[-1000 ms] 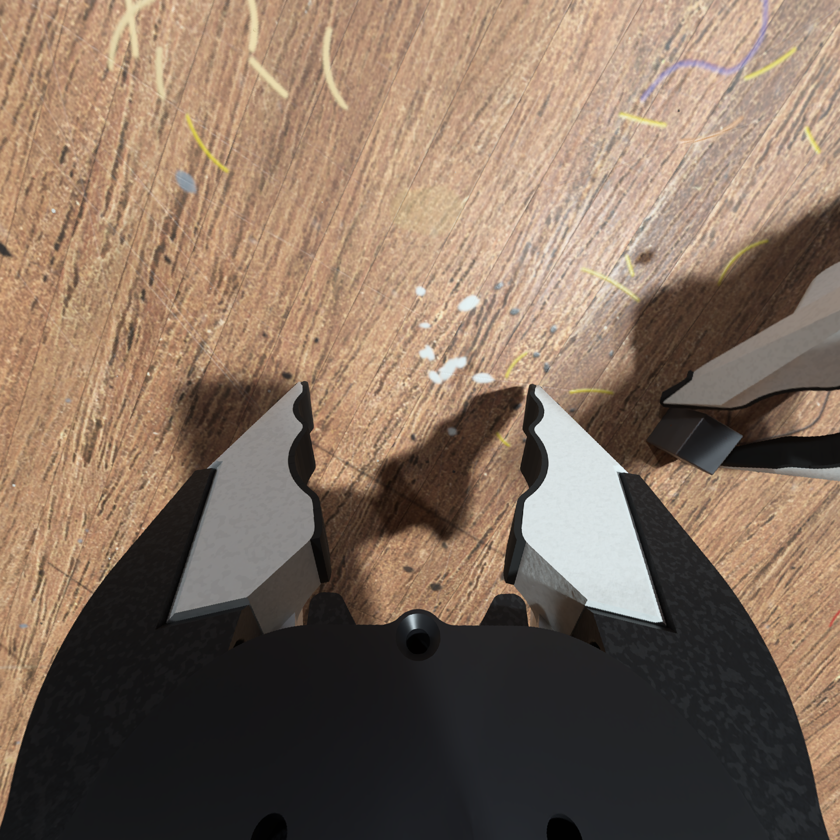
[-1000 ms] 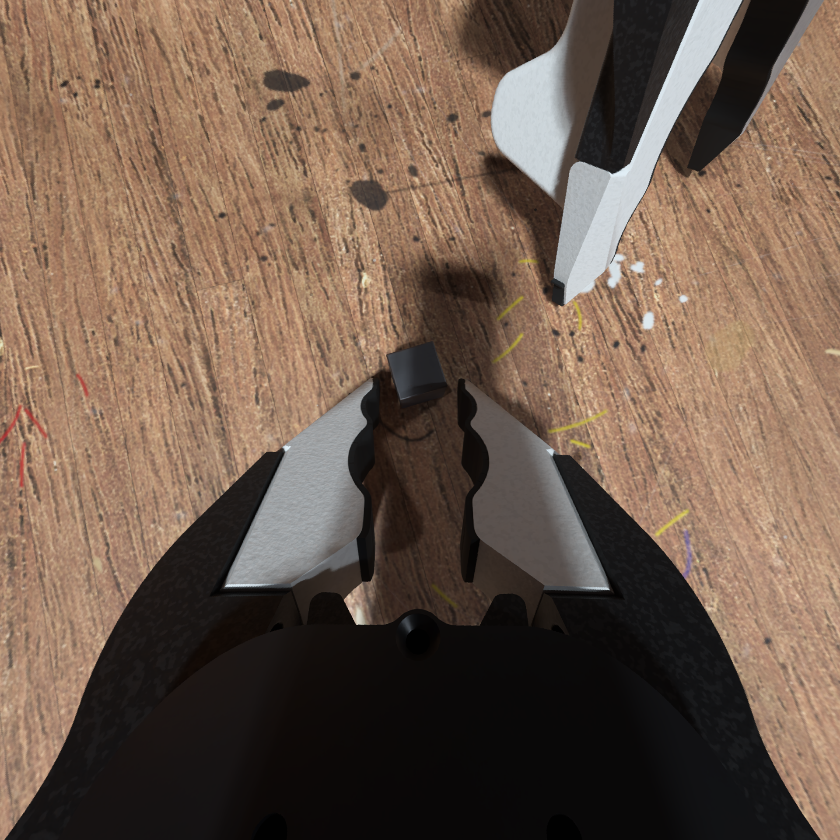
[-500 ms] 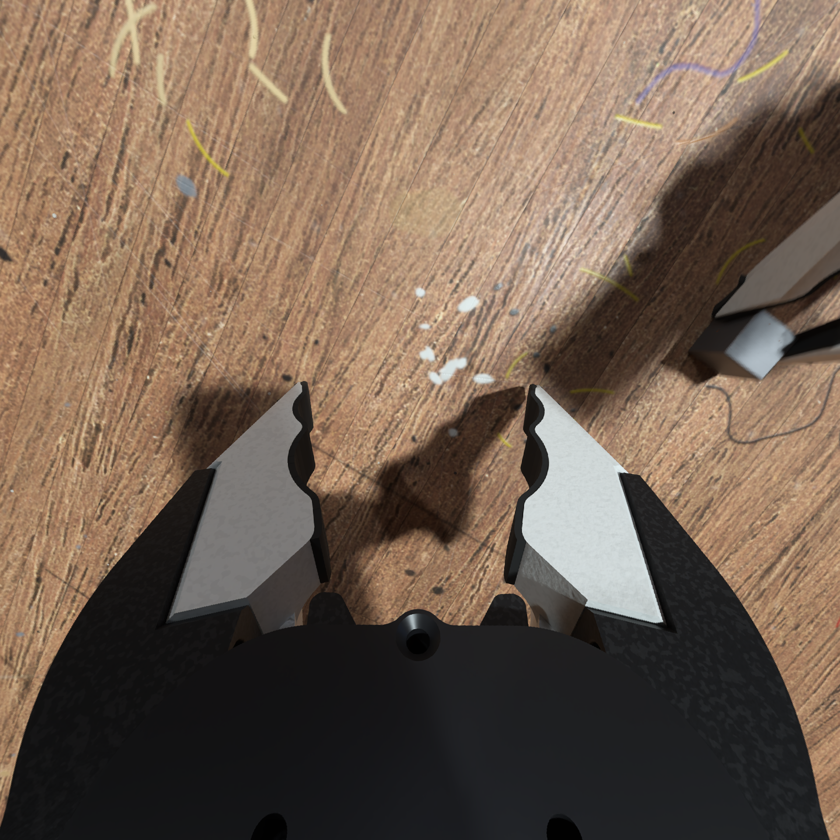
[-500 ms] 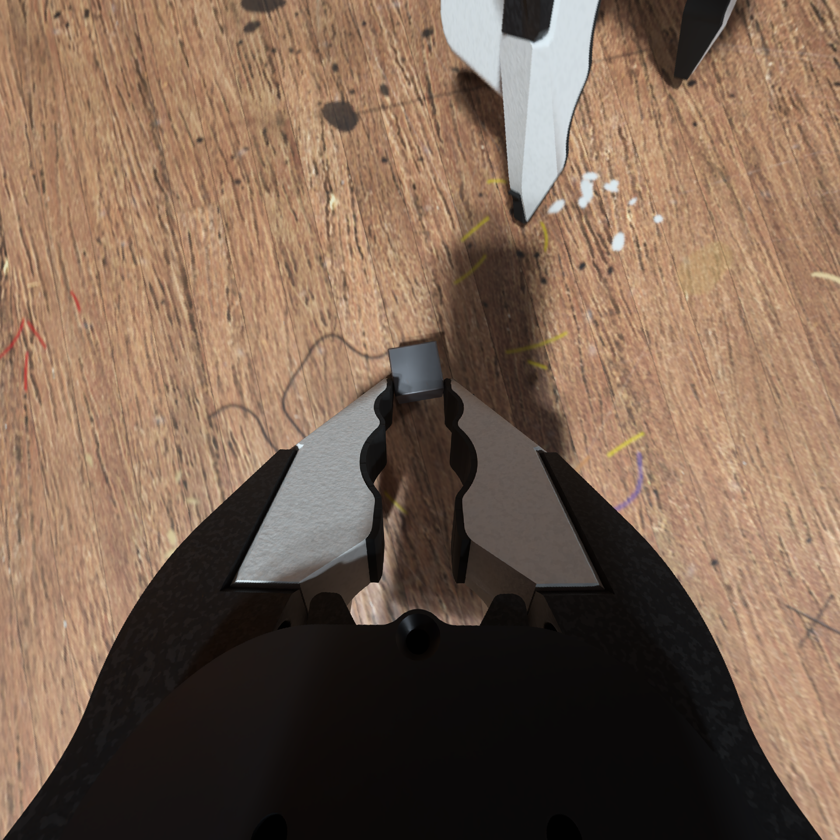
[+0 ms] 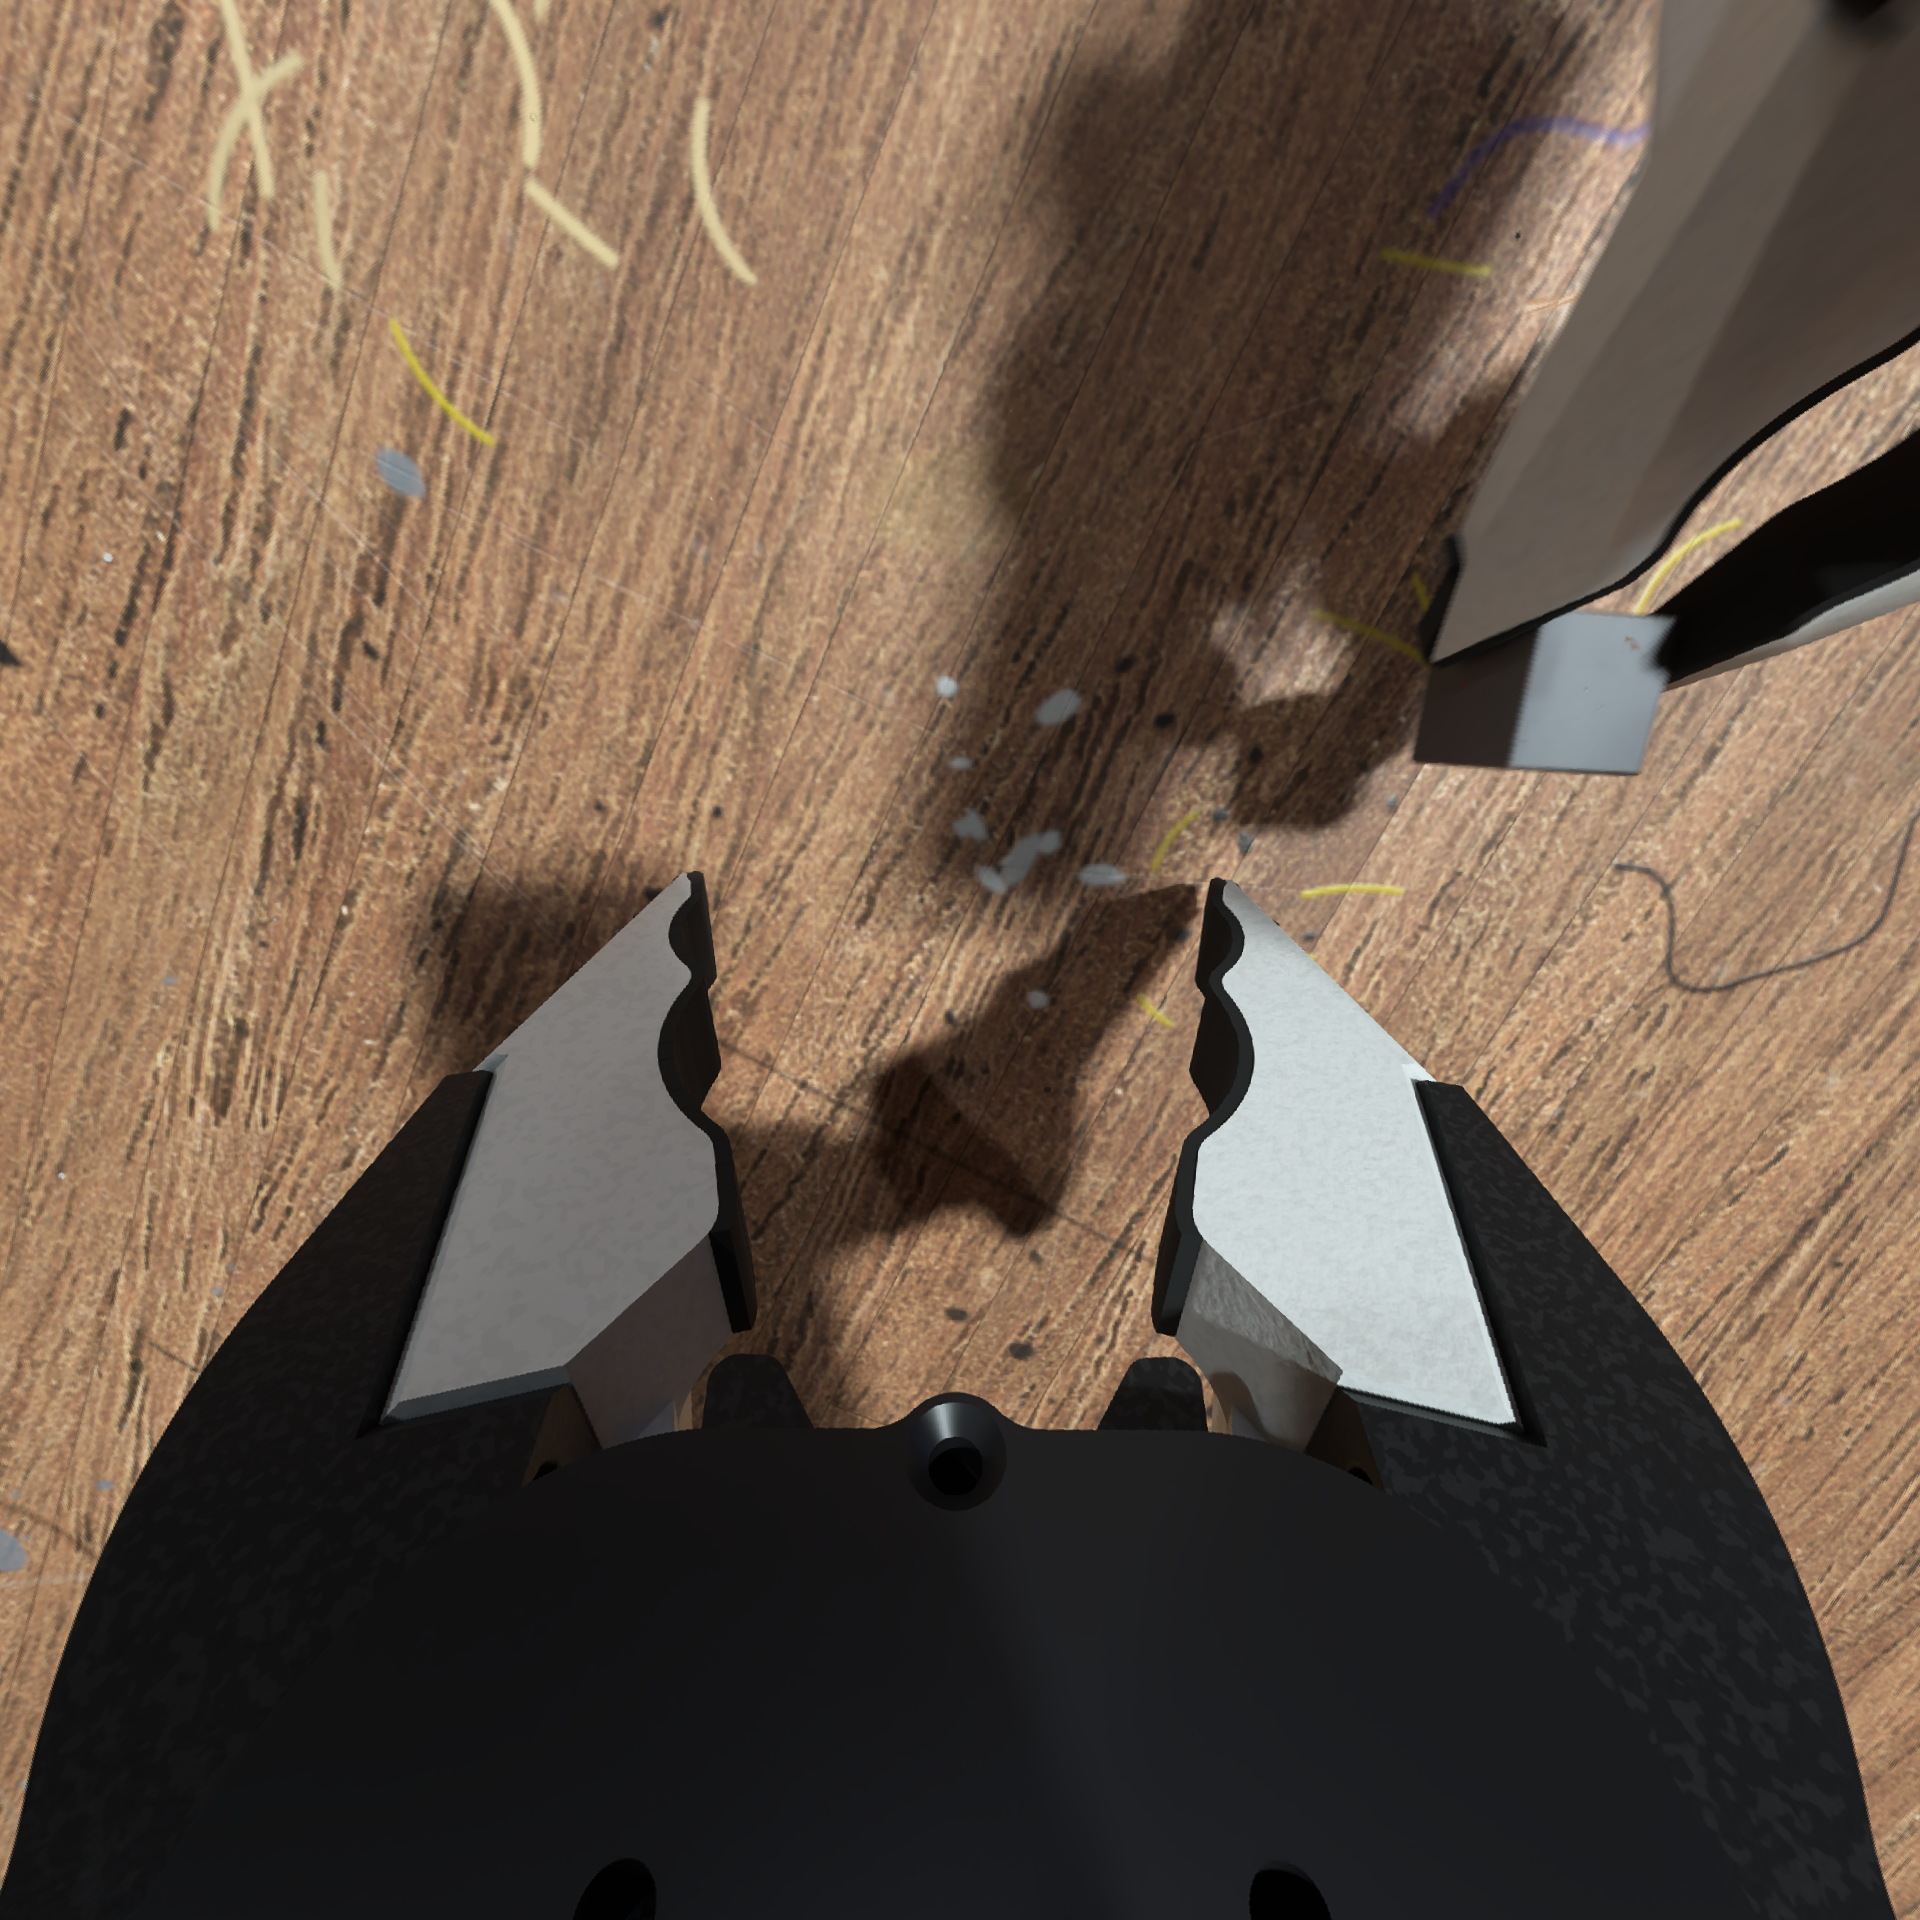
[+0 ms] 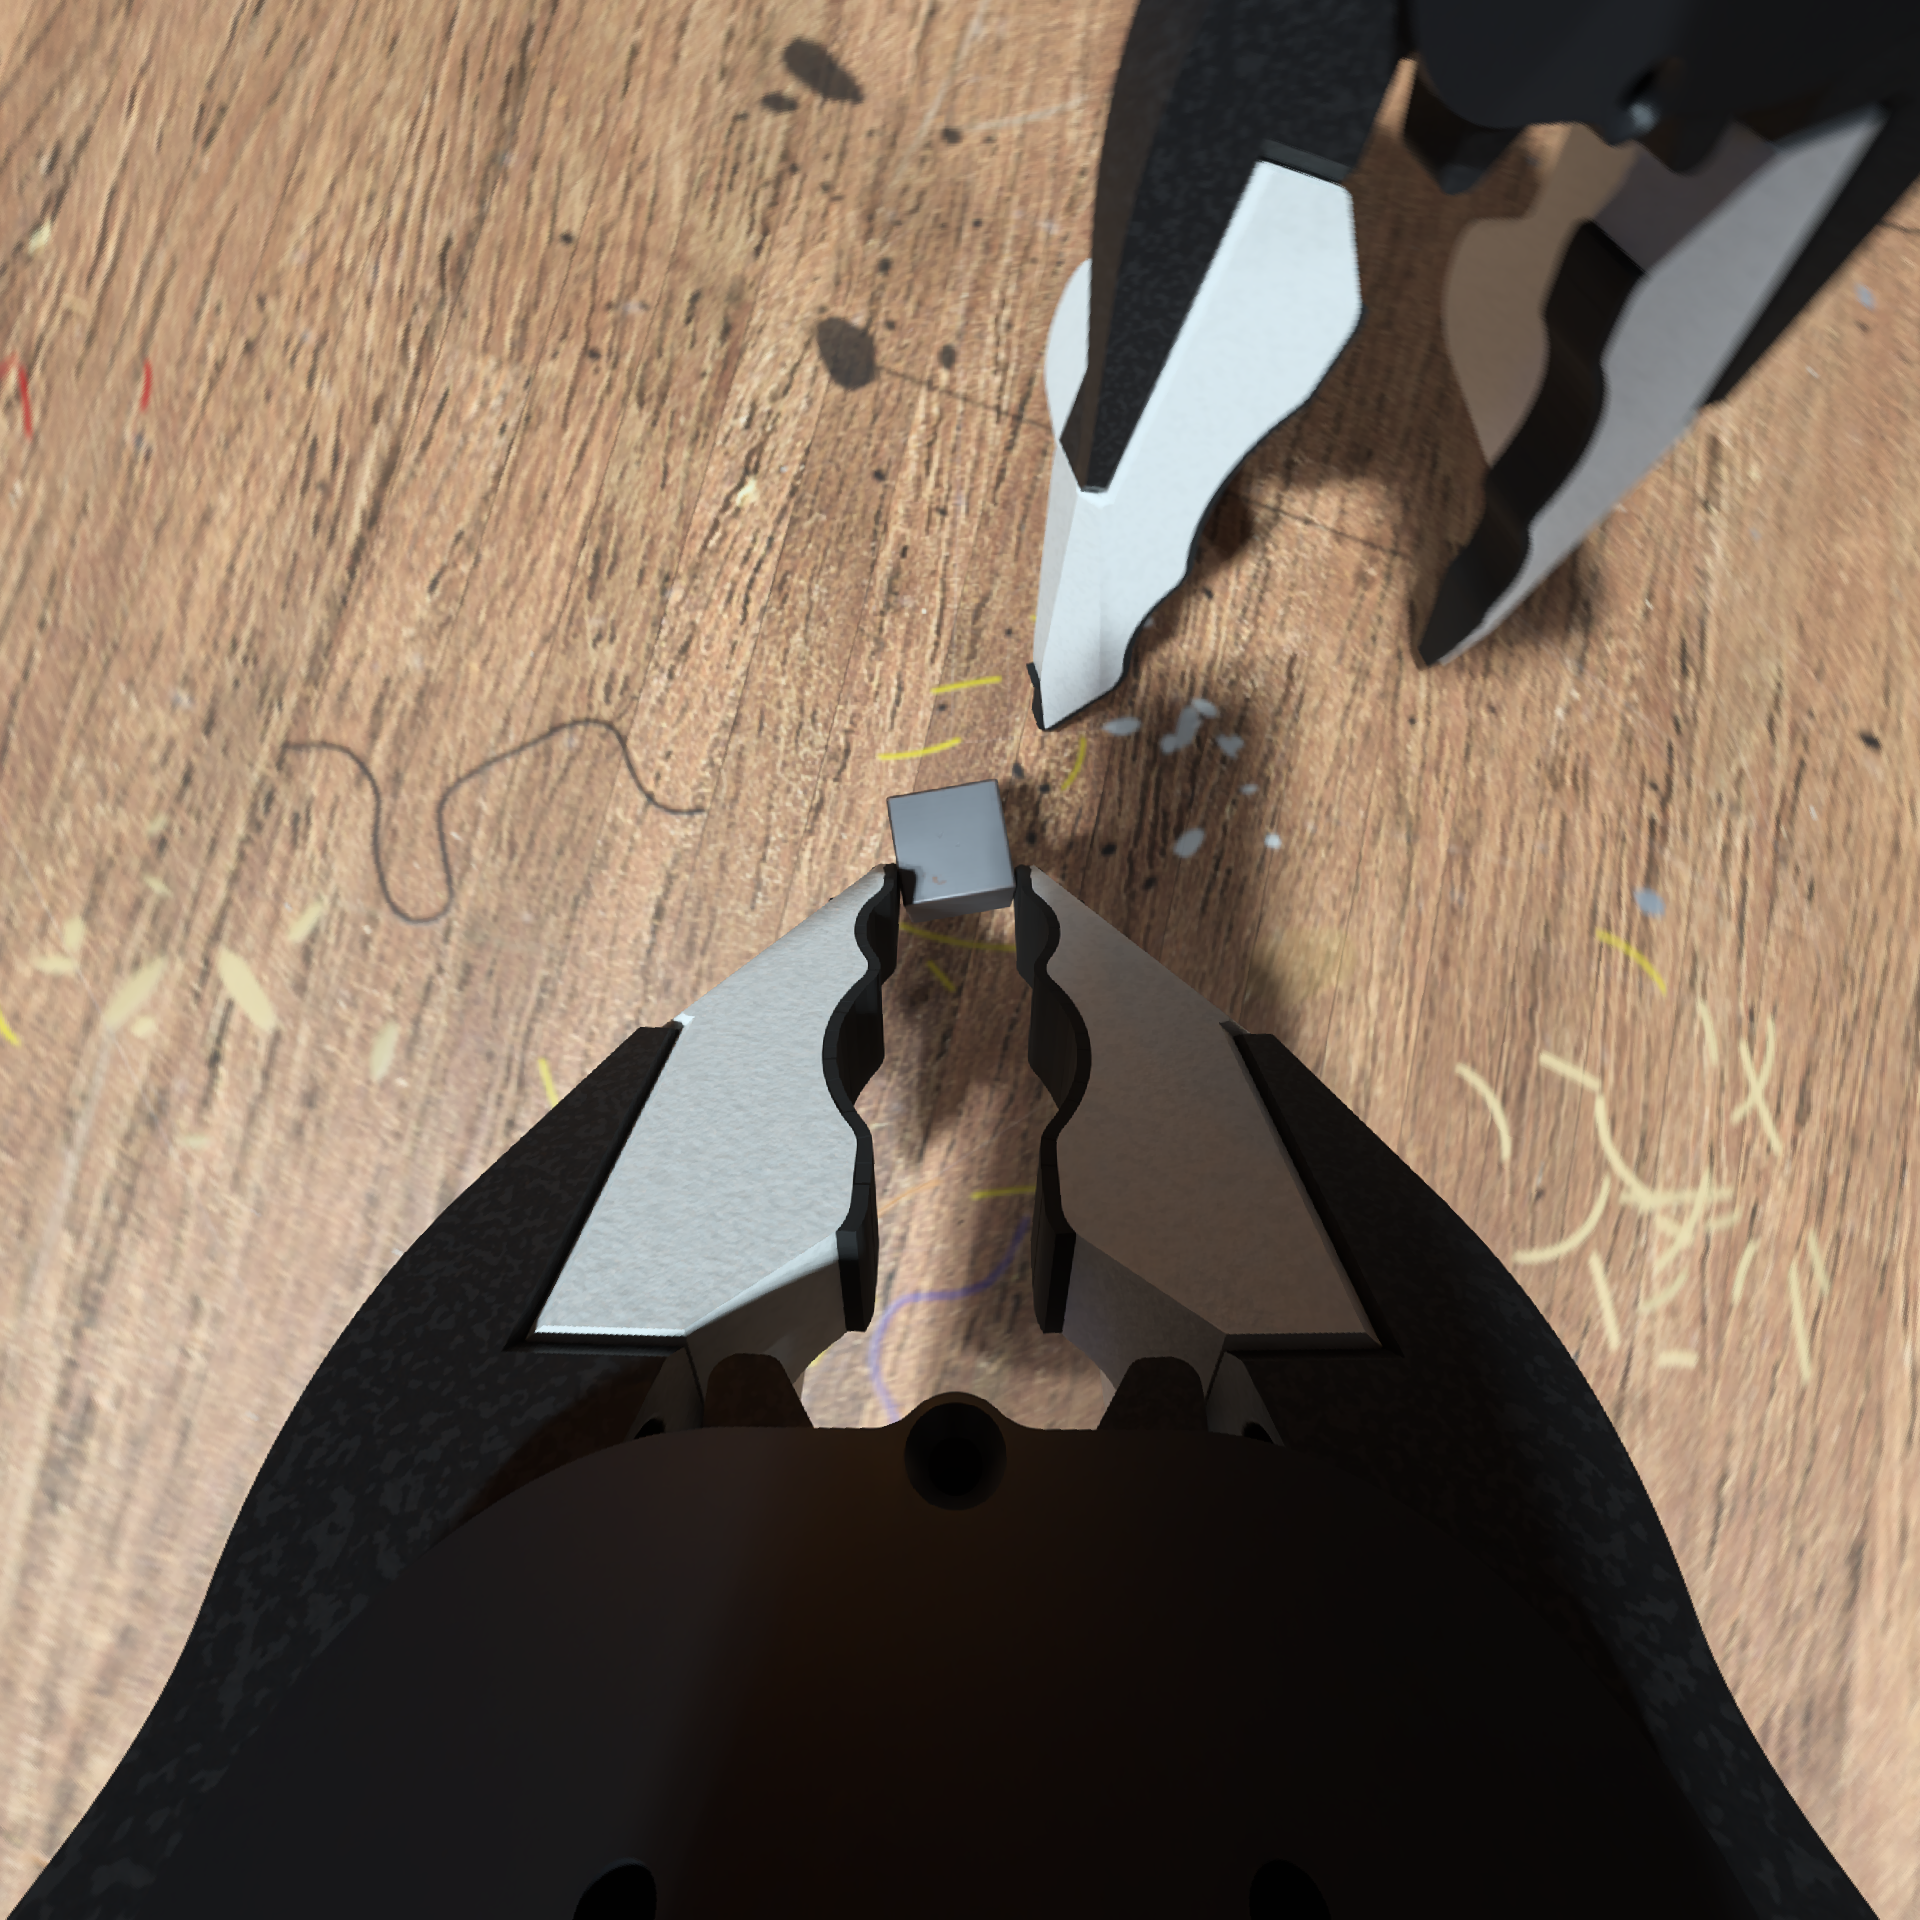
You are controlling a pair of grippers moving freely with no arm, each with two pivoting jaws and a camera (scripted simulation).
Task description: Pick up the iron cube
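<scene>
Iron cube pinched at right gripper tips, now lifted clear above wooden table; left gripper beside cube, agape, empty

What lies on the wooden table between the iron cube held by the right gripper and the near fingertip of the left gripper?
In the right wrist view, between the iron cube and the left gripper's fingertip, only bare wooden table with short yellow streaks.

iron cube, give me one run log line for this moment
right tongs: shut on iron cube at fingertips | cube: off wooden table, shadow below | left tongs: open, empty
</scene>
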